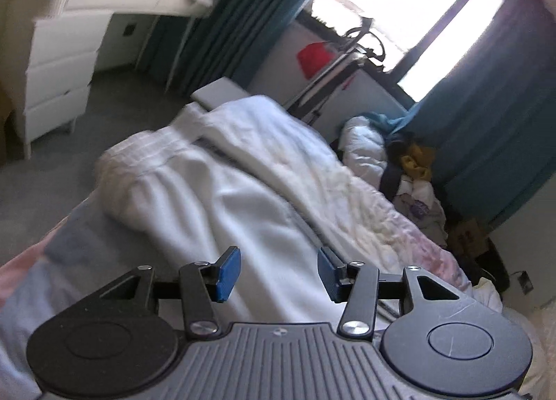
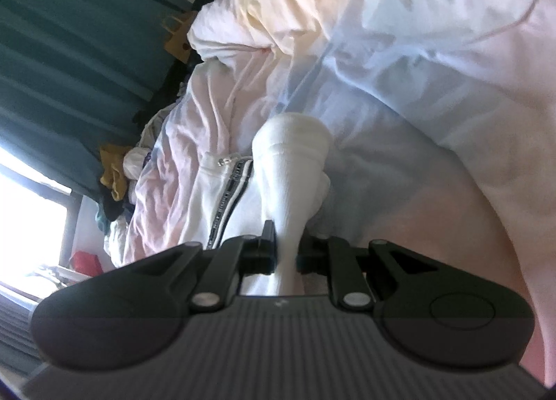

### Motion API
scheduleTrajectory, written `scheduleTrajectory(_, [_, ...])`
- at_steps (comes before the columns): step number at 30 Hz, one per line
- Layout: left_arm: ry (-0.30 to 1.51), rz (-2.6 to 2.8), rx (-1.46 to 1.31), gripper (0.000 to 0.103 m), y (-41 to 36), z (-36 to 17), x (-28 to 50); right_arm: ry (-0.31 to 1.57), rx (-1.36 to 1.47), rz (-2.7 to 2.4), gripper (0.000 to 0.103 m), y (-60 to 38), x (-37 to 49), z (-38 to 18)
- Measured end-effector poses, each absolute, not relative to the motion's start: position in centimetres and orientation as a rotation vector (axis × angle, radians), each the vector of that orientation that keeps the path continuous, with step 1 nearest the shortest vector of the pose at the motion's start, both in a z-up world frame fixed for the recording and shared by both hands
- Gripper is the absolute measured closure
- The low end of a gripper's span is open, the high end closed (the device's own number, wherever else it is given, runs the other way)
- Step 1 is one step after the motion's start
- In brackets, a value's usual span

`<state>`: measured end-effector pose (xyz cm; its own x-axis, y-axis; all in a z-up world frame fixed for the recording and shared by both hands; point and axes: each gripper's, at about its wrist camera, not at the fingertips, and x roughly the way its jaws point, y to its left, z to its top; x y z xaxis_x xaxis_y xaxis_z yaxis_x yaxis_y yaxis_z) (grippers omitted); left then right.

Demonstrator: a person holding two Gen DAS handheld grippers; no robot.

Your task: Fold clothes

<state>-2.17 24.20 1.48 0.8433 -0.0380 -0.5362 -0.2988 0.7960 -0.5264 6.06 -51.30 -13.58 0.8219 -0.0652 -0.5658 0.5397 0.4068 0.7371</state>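
A white garment (image 1: 226,209) with a gathered waistband lies spread on the pastel bed cover (image 1: 365,198). My left gripper (image 1: 279,273) hovers just above it, open, with nothing between its blue pads (image 1: 229,273). In the right wrist view, my right gripper (image 2: 286,243) is shut on a white ribbed length of fabric (image 2: 292,156) that stretches away from the jaws over the bed cover (image 2: 399,70). Beside it lies white cloth with a dark side stripe (image 2: 226,198) and a drawstring. Whether the held piece belongs to that garment I cannot tell.
A white chest of drawers (image 1: 59,63) stands on grey carpet (image 1: 121,104) left of the bed. Teal curtains (image 1: 486,143) frame a bright window. A pile of other clothes (image 1: 413,163) and a cardboard box (image 1: 465,233) sit beyond the bed's far side.
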Motion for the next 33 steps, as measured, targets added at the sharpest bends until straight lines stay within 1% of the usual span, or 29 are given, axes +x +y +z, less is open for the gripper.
scheduleTrajectory(4, [0.554, 0.082, -0.561, 0.051, 18.9, 2.1, 1.4, 0.479, 1.047, -0.416, 0.089, -53.0, 9.8, -12.7])
scheduleTrajectory(9, [0.608, -0.02, -0.494, 0.051, 12.2, -0.2, 6.5, 0.432, 1.015, -0.417, 0.089, -53.9, 12.6, -12.2])
scheduleTrajectory(12, [0.603, -0.028, -0.421, 0.051, 9.5, -2.3, 9.4, 0.429, 1.022, -0.417, 0.089, -54.2, 12.9, -12.4])
scheduleTrajectory(18, [0.674, -0.039, -0.307, 0.053, 7.3, -6.3, 12.4, 0.419, 1.017, -0.409, 0.089, -54.4, 13.2, -12.5])
scheduleTrajectory(22, [0.69, 0.022, -0.211, 0.053, 6.6, -7.9, 12.5, 0.389, 0.922, -0.38, 0.089, -53.3, 13.5, -11.2])
scheduleTrajectory(25, [0.711, 0.0, -0.247, 0.052, 6.7, -8.8, 12.4, 0.355, 0.88, -0.36, 0.089, -52.6, 13.5, -10.1])
scheduleTrajectory(30, [0.727, 0.009, -0.136, 0.052, 5.1, -9.1, 12.5, 0.299, 0.814, -0.327, 0.089, -51.6, 13.4, -8.4])
scheduleTrajectory(33, [0.716, 0.016, -0.207, 0.053, 5.6, -8.7, 12.7, 0.285, 0.799, -0.322, 0.089, -51.5, 13.7, -8.2])
